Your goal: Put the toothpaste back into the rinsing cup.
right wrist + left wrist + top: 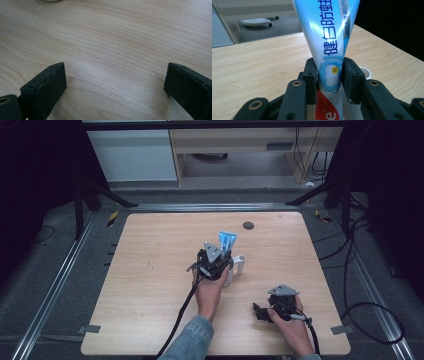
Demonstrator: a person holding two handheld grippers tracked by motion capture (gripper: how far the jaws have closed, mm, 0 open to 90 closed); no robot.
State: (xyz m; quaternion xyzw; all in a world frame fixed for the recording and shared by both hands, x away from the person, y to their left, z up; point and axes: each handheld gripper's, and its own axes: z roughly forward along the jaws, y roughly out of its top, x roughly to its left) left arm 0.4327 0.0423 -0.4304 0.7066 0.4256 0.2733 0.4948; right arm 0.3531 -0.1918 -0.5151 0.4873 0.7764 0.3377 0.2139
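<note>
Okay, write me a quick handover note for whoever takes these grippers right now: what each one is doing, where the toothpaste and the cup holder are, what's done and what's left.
Left gripper: shut on the toothpaste tube, held upright with the flat crimped end on top.
Right gripper: open, nothing between its jaws, low over the bare table at the near right.
White holder: on the table just right of the left gripper; its round rim shows behind the tube.
Done: tube is gripped.
Left: probably seat the tube in the holder, then open the left gripper; whether it already sits in cannot be told.
</note>
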